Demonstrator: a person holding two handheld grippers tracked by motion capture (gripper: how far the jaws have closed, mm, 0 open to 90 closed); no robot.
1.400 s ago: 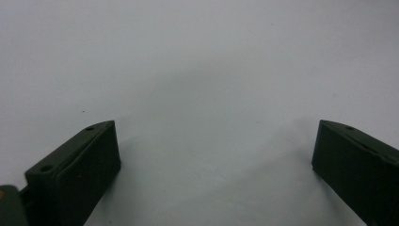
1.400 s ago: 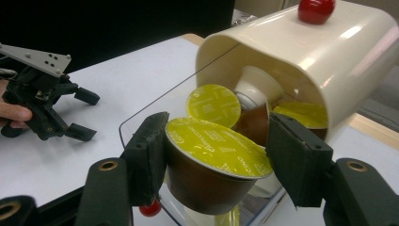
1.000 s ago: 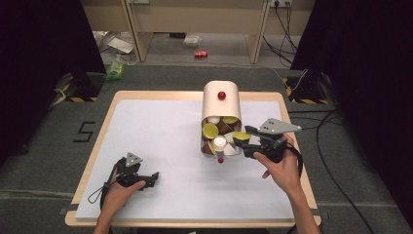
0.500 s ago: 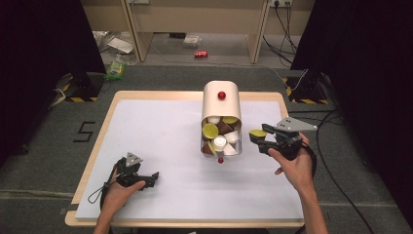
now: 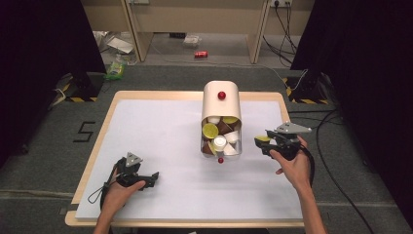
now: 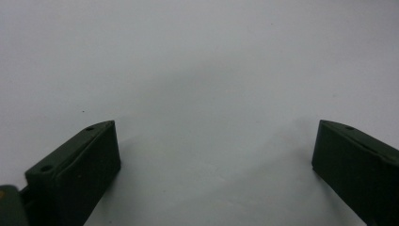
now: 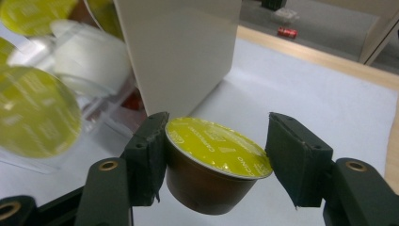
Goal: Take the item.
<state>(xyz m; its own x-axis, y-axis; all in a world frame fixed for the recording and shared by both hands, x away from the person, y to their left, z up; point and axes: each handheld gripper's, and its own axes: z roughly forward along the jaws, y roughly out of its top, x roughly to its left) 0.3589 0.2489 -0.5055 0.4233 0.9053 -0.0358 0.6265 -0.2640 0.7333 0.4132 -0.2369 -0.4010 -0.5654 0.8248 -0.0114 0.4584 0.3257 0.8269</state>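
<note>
White table [image 5: 160, 122] covering runs under both of your grippers, with grey carpet and dark curtains around it. Your left gripper [image 5: 146, 179] rests near your edge of the table, its jaws spread wide with only bare white surface between them in the left gripper view. Your right gripper [image 5: 261, 142] is pinching a coffee capsule [image 7: 211, 165]: brown cup, yellow-green foil lid, tilted, with the left pad pressed against its side; the lid's rim hides where the right pad meets it. The lid's print is too small to read fully. Just beyond this gripper's tips stands the cream dispenser [image 5: 221, 105], its plain side wall rising right behind the capsule. To the left of the jaws, its clear tray holds more capsules [image 7: 35, 110], blurred and cut off by the frame edge. On the floor beyond the table lies a red can [image 5: 200, 54].
</note>
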